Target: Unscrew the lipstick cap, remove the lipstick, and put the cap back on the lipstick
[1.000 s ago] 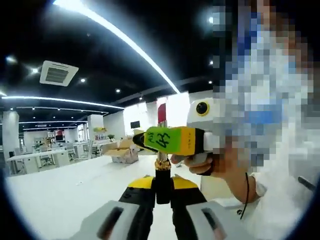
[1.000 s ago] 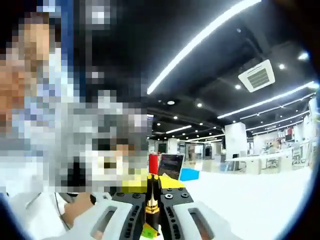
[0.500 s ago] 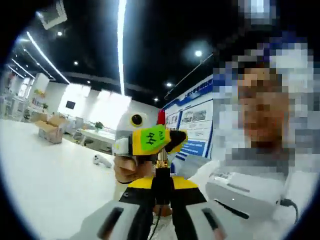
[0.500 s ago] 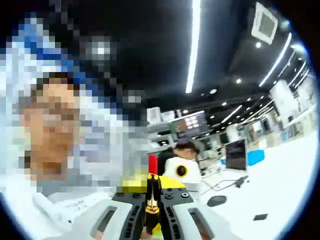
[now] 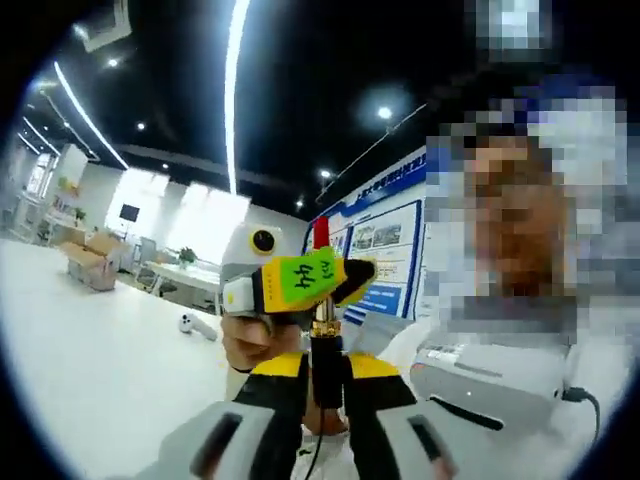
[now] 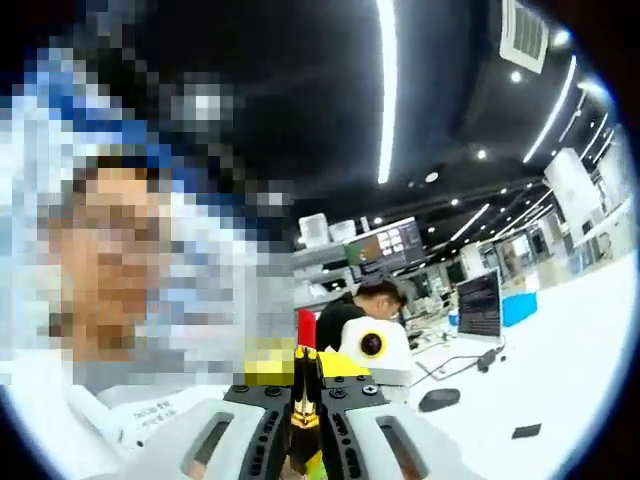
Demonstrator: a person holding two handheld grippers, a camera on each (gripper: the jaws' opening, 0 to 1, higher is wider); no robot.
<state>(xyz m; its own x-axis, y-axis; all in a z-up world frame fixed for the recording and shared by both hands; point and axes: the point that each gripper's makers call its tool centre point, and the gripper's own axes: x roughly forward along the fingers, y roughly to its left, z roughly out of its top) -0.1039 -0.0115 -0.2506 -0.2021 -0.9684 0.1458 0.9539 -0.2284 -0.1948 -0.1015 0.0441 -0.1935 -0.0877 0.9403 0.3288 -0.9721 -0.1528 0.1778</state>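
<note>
L gripper (image 5: 325,385) jaws were clamped on the lipstick (image 5: 321,305) base, held upright w/ the red tip exposed — R gripper (image 6: 305,400) jaws pinched the same tube higher up, near the gold collar. Cap wasn't identifiable. For recapping, I'd keep the base grip firm and avoid touching the red tip (image 6: 306,328).

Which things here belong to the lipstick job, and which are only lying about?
Belong to the job:
- lipstick, red tip out, black base between the left gripper jaws
- right gripper, shut on the lipstick's gold part

Only lying about:
- white device on the white table
- mouse
- cardboard boxes
- monitors
</note>
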